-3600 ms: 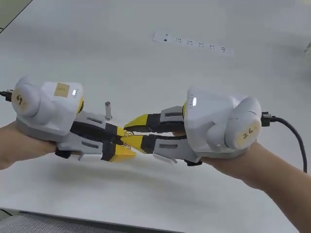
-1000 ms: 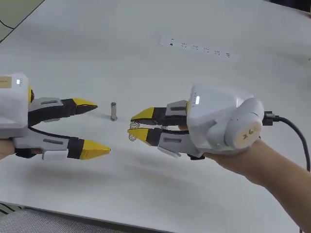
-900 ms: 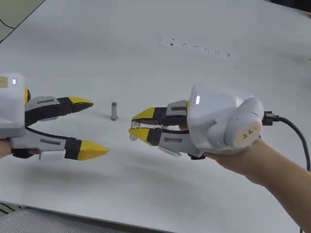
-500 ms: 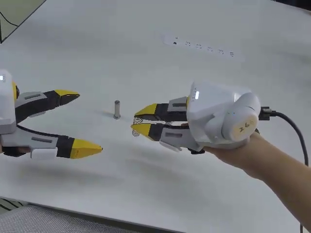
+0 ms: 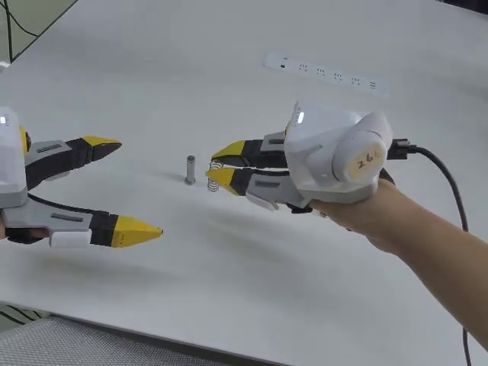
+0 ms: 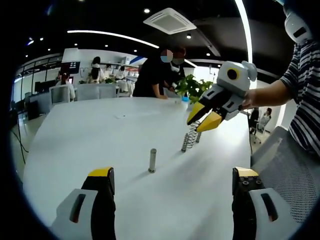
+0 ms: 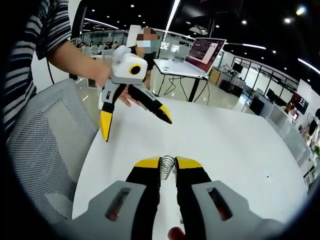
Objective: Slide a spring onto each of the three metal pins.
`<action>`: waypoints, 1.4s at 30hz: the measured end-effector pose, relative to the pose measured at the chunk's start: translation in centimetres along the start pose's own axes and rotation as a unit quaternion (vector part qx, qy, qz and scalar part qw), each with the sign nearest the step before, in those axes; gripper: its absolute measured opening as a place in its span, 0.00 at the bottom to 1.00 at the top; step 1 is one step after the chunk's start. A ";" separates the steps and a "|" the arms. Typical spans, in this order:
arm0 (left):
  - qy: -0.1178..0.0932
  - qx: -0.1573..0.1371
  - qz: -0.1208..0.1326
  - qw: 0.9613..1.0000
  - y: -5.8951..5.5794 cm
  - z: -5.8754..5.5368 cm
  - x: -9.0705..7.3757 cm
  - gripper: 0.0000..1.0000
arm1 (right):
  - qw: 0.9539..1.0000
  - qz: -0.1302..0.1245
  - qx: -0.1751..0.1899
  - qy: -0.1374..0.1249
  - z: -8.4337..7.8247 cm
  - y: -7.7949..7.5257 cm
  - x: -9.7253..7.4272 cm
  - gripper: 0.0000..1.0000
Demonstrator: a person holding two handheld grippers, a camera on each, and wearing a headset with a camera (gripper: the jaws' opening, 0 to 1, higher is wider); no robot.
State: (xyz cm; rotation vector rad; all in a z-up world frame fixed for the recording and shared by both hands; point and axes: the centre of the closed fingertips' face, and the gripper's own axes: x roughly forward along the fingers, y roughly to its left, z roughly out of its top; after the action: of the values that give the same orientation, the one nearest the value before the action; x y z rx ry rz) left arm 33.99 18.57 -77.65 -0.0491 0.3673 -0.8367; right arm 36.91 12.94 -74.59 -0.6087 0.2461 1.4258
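Observation:
A single short metal pin [image 5: 190, 169] [image 6: 152, 160] stands upright on the white table [image 5: 252, 282]. My right gripper [image 5: 215, 166] [image 7: 168, 164] is shut on a small coil spring [image 5: 214, 185] [image 7: 168, 168], which hangs just right of the pin and apart from it. In the left gripper view the spring [image 6: 189, 138] dangles below the right gripper [image 6: 205, 116], beyond the pin. My left gripper [image 5: 135, 187] [image 6: 173, 176] is wide open with nothing between its jaws, left of the pin. The left gripper [image 7: 136, 127] also faces the right gripper view.
A white power strip [image 5: 324, 72] lies at the far side of the table. A black cable [image 5: 446, 191] trails from the right gripper. A mesh chair [image 7: 47, 165] stands by the table's edge, and people stand in the background.
The left gripper has opened, left the spring and drawn back to the left. The right gripper keeps the spring and has moved up closer to the pin.

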 end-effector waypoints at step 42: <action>-0.001 0.002 -0.008 1.000 -0.6 0.1 0.3 0.94 | 0.998 -0.011 0.053 0.012 0.9 -4.0 4.6 0.12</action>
State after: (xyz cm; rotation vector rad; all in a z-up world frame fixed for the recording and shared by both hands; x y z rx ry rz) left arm 33.82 17.96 -77.50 -0.0489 0.3642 -0.8535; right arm 41.31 17.25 -75.17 -0.5412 0.3307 1.3756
